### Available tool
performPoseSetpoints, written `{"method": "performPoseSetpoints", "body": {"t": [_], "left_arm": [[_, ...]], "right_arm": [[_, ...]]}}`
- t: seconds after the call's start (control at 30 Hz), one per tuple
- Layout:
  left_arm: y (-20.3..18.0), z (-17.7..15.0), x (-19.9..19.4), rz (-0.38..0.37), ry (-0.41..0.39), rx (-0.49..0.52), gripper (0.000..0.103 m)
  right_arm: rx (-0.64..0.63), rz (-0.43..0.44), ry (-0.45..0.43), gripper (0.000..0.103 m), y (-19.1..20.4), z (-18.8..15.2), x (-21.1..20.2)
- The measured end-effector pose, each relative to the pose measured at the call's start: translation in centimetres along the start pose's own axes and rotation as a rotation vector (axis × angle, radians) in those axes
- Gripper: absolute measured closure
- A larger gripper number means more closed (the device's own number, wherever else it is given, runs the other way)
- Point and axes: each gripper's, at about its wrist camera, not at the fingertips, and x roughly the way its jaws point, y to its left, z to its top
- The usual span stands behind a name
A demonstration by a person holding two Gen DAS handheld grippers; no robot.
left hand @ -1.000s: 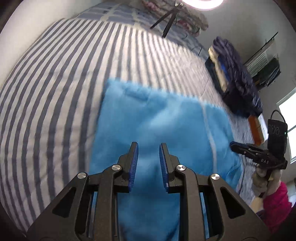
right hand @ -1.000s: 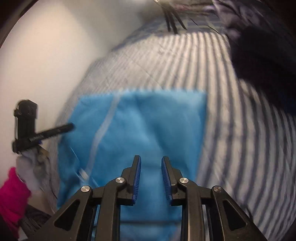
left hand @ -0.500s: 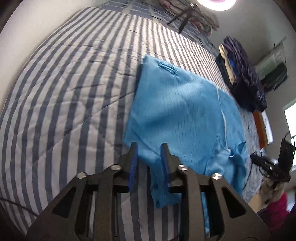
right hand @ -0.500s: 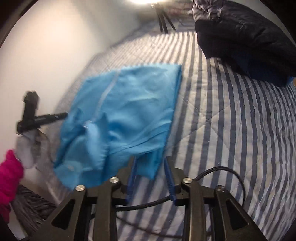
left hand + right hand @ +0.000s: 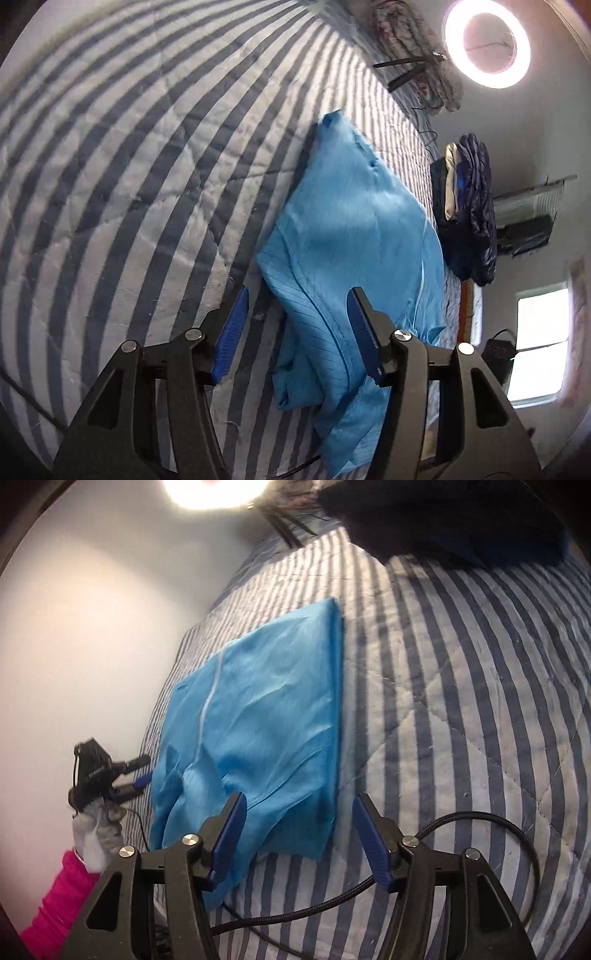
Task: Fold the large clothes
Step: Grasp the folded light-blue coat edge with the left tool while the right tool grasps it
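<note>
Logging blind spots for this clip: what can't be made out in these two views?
- Blue fabric garment: near edge hidden behind the left gripper in the left wrist view, behind the right gripper in the right.
- Dark padded clothes pile: cut off by the right view's top edge.
- Ring lamp: glare, no detail.

The blue garment [image 5: 354, 236] was thin woven cloth with a faint sheen, finely lined and creased, a pale seam running along it. The bed's quilt [image 5: 122, 173] was matt stitched cloth in grey-blue and white stripes, puckered along its quilting lines. Each tool, the left [image 5: 295, 332] and the right [image 5: 299, 834], had matt black plastic arms, ribbed blue pads and shiny metal screw heads. A braided black cable [image 5: 491, 834] lay near it. The far dark jacket [image 5: 476, 206] looked smooth and puffy.
</note>
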Motion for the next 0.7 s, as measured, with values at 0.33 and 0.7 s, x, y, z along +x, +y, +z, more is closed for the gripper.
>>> {"method": "performPoseSetpoints", "body": {"t": [0.33, 0.7], "left_arm": [[2.1, 2.6, 1.2, -0.138, 0.04, -0.09, 0.039], [-0.3, 5.0, 3.6, -0.157, 0.052, -0.048, 0.04]], "right_arm": [[0.182, 0.172, -0.04, 0.044, -4.4, 2.2, 1.6], [0.192, 0.275, -0.035, 0.055, -3.5, 6.1, 4.8]]}}
